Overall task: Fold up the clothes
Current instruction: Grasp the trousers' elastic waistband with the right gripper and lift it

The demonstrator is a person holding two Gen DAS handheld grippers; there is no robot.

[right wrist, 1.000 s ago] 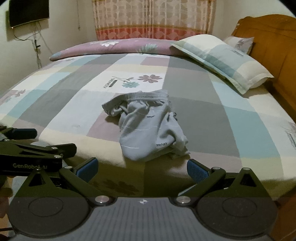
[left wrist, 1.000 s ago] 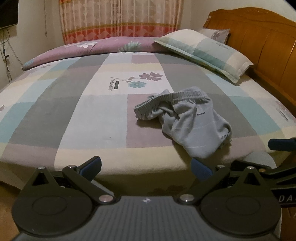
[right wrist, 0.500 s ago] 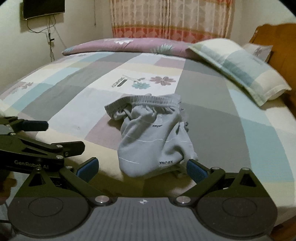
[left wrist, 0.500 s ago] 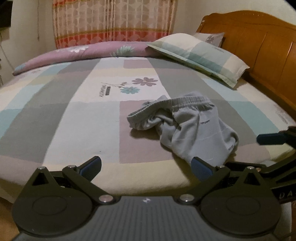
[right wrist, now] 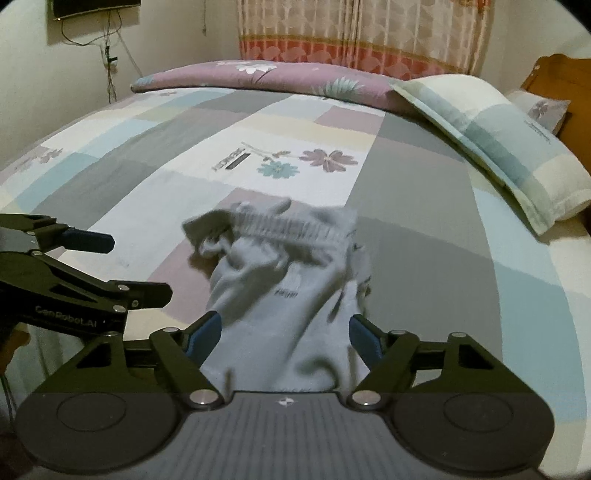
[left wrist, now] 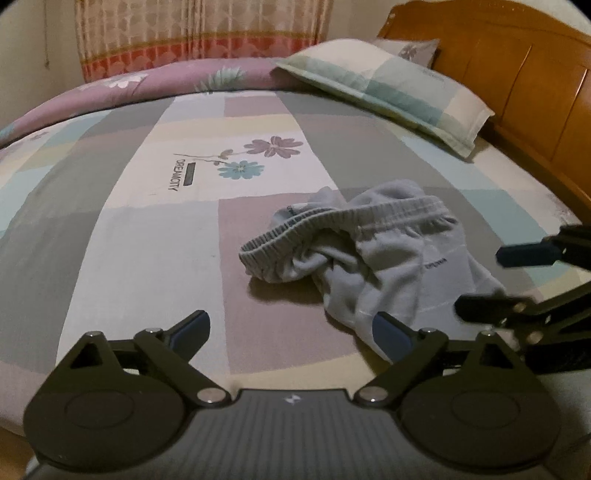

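Patchwork bedding in grey, cream, mauve and pale blue covers the bed (left wrist: 110, 229) that fills both wrist views. Nearest, in the right wrist view, the right gripper (right wrist: 284, 338) has its jaws closing around the lower end of a crumpled pair of light grey shorts (right wrist: 280, 295); the cloth lies between the blue pads, but whether they press on it yet cannot be told. The left gripper (left wrist: 291, 332) has its jaws wide and closing too, with bare bedding between them; its right pad sits at the near hem of the shorts (left wrist: 388, 266), though contact cannot be judged. Each gripper shows at the side of the other's view, the two close beside each other.

The shorts lie bunched near the front edge of the bed, right of the middle, their ribbed elastic waistband (left wrist: 332, 221) on the far side and curling open toward the left. Beyond them a flower print (left wrist: 258, 158) marks a cream square. Farther back a checked pillow (left wrist: 388, 88) lies against the wooden headboard (left wrist: 517, 74), a rolled mauve quilt (left wrist: 147, 85) runs along the far edge, and a patterned curtain (left wrist: 203, 33) hangs behind.
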